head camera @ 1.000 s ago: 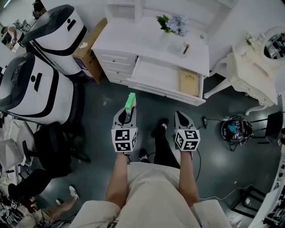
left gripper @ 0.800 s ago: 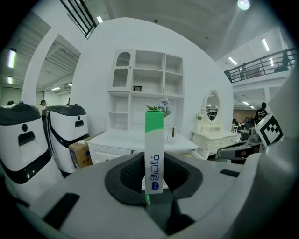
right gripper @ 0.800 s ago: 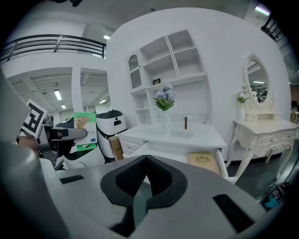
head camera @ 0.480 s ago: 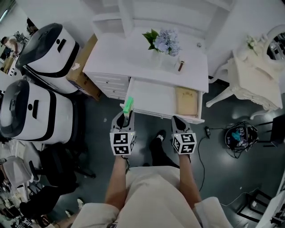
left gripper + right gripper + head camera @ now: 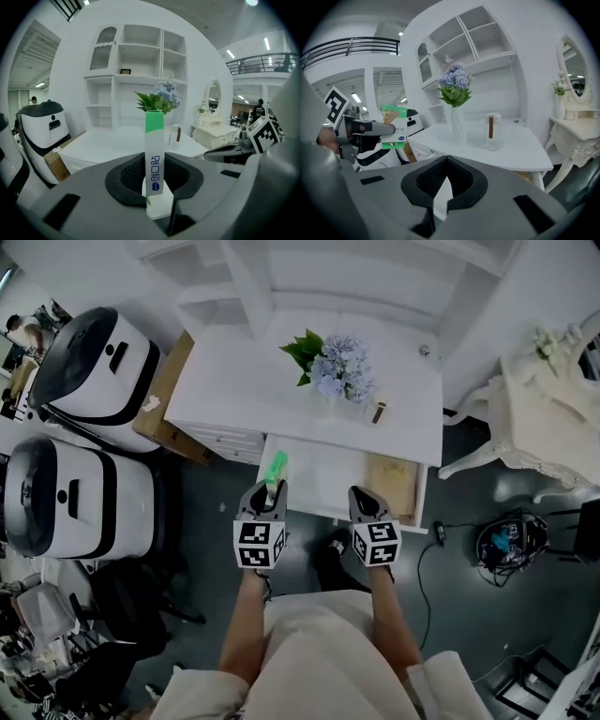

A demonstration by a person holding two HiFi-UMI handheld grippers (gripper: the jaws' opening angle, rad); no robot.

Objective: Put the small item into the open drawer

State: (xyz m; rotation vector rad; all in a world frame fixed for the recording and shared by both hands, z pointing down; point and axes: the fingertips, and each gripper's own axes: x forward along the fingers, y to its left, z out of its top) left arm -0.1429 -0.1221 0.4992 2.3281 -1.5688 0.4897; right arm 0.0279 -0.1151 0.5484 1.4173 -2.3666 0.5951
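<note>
Now the left gripper (image 5: 270, 493) pinches the green-and-white packet (image 5: 276, 466) by the open drawer's (image 5: 323, 474) left end; the right gripper (image 5: 361, 500) is closed, empty.

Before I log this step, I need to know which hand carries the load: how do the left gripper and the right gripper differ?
The left gripper is shut on an upright green-and-white pack; the right gripper is shut on nothing. The left gripper is at the left front corner of the open drawer; the right gripper is further right along its front. Both point toward it.
</note>
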